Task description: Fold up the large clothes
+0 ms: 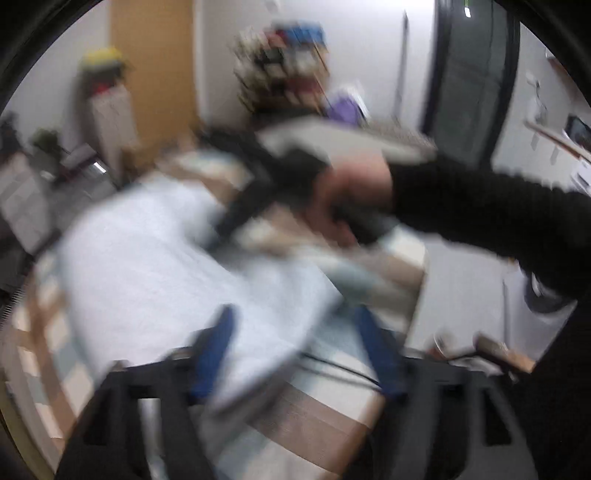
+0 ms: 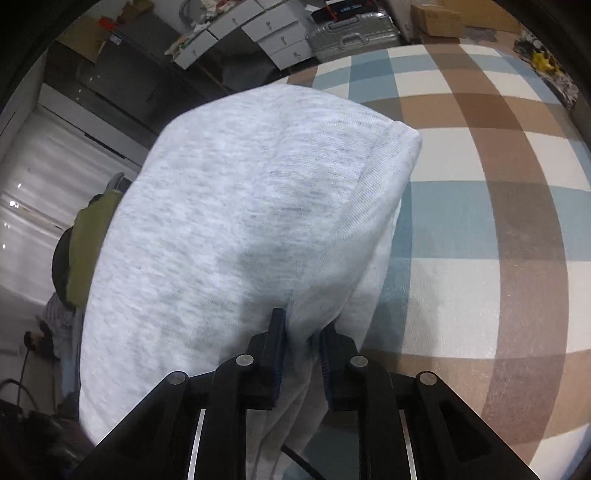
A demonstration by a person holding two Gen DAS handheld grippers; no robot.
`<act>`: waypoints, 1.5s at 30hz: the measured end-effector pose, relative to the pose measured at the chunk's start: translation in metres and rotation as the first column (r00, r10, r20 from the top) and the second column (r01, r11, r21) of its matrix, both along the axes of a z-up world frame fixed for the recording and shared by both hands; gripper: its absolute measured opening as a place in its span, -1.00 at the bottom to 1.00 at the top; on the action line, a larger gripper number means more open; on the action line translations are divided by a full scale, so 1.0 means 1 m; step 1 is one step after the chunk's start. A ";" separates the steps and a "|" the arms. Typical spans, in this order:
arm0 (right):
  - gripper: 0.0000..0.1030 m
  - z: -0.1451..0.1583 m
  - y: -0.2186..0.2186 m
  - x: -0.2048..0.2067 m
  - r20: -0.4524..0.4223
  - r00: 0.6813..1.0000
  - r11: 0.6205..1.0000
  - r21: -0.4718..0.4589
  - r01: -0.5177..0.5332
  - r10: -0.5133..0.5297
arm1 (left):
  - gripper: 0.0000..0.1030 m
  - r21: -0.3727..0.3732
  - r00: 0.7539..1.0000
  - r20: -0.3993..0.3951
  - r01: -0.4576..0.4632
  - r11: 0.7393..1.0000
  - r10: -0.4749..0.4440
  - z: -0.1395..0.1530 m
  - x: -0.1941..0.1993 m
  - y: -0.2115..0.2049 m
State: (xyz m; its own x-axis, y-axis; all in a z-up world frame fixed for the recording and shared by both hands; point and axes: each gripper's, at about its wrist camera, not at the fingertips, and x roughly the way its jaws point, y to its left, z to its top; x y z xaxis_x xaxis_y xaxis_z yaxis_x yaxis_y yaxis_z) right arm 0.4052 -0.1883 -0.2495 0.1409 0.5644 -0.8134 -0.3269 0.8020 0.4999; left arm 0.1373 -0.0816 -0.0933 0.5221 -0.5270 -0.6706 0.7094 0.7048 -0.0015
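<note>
The checked cover (image 2: 461, 221), in blue, brown and white squares, is seen spread beyond and to the right of the right tongs (image 2: 303, 332); what it lies on is hidden, and its far edge is cut off by the lens rim. The grey garment (image 2: 229, 221) is draped across this cover ahead of both tongs, with a ribbed hem turned up at its far right corner. Its near end is bunched and runs out of the right wrist view between the black finger mounts.

A fold of the garment is pinched between the blue pads (image 2: 277, 350) of the right tongs, which are nearly pressed together. In the left wrist view the left tongs (image 1: 295, 350) are seen spread wide, their blue fingers (image 1: 214, 354) set over the near edge of the garment; through the heavy blur it cannot be told whether the cloth is touched. Beyond them the right hand (image 1: 347, 195) and a black sleeve (image 1: 491, 214) are made out on the other gripper's handle.

Left of the right tongs an olive cloth (image 2: 92, 243) is half hidden behind the garment. Far ahead a silver suitcase (image 2: 351, 31) and white drawers (image 2: 273, 33) are visible. No writing can be read.
</note>
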 end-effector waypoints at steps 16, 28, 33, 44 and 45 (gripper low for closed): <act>-0.27 0.160 -0.155 -0.142 -0.050 0.992 0.993 0.017 0.115 -0.114 | 0.09 -0.083 0.963 -0.268 -0.004 0.997 -0.018 -0.049 0.067 0.018; 0.35 0.188 -0.061 -0.191 0.447 0.890 0.992 -0.036 0.122 -0.093 | 0.07 -0.130 0.960 -0.278 -0.082 0.988 0.043 -0.060 0.068 0.033; -0.75 0.058 0.012 -0.127 0.167 0.986 0.999 0.049 -0.003 -0.006 | 0.07 -0.170 0.948 -0.317 -0.086 0.982 0.028 -0.059 0.073 0.042; -0.97 -0.007 0.022 -0.126 0.209 0.977 0.998 0.048 0.029 -0.038 | 0.07 -0.207 0.900 -0.436 -0.123 0.970 0.021 -0.054 0.063 0.065; -0.96 -0.009 0.020 -0.127 0.208 0.977 0.997 0.060 0.039 -0.051 | 0.06 -0.205 0.903 -0.429 -0.131 0.970 0.031 -0.062 0.062 0.063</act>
